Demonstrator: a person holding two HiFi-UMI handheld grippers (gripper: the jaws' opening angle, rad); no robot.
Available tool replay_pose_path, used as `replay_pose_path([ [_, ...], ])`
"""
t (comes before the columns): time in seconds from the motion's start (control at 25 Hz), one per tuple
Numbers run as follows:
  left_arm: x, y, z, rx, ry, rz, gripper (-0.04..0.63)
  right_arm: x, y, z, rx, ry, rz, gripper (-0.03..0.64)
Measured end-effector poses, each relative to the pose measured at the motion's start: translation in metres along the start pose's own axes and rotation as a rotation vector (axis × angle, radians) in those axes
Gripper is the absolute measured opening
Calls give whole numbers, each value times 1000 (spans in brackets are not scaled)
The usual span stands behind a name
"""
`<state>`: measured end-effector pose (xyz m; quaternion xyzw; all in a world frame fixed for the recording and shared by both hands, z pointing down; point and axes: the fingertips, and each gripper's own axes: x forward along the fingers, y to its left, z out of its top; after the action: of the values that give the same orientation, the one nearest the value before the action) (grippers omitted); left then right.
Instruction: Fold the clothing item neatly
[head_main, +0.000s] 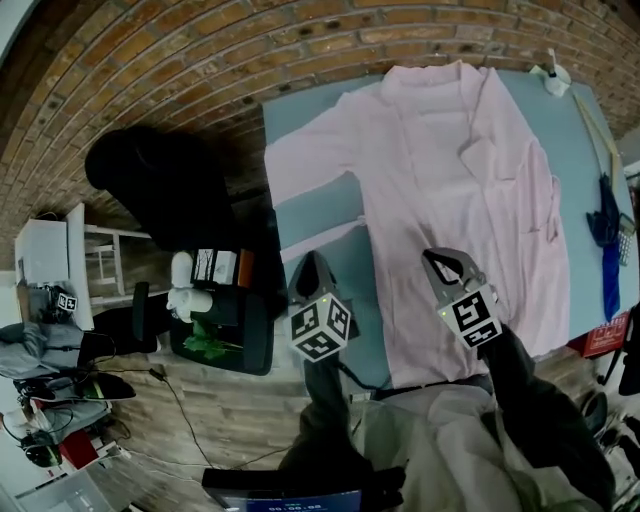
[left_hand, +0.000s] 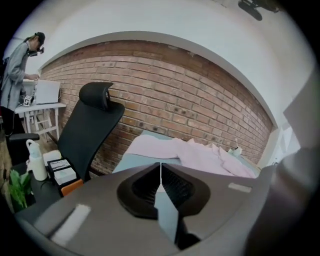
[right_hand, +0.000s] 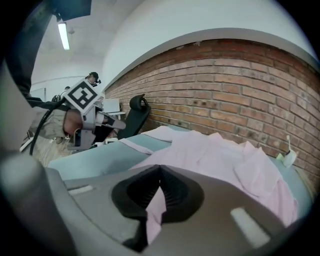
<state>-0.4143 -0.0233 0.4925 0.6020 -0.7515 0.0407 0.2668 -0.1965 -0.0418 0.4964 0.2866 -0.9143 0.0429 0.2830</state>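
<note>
A pale pink shirt (head_main: 450, 190) lies spread flat on the teal table (head_main: 310, 210), collar at the far end and one sleeve (head_main: 310, 155) stretched out to the left. My left gripper (head_main: 311, 264) hovers shut over the table's near left part, beside the shirt's hem, with nothing in it. My right gripper (head_main: 434, 259) hangs shut above the shirt's lower half, also holding nothing. In the left gripper view the shut left gripper (left_hand: 160, 167) points at the shirt (left_hand: 200, 152). In the right gripper view the shut right gripper (right_hand: 159, 172) faces the shirt (right_hand: 220, 155).
A black office chair (head_main: 165, 190) stands left of the table, with a low stand carrying a white bottle (head_main: 182, 272) and a green plant (head_main: 208, 340). A blue strip (head_main: 608, 245) hangs at the table's right edge. A person (left_hand: 15, 70) works at a far desk.
</note>
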Motion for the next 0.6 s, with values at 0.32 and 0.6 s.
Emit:
replay_pose_path([
  [0.32,62,84,21,15,80,49,168,32,23,20,0,24,30,2],
  [0.6,105,100,18,85,136,59,225,83,21,71,36,-42,23,2],
])
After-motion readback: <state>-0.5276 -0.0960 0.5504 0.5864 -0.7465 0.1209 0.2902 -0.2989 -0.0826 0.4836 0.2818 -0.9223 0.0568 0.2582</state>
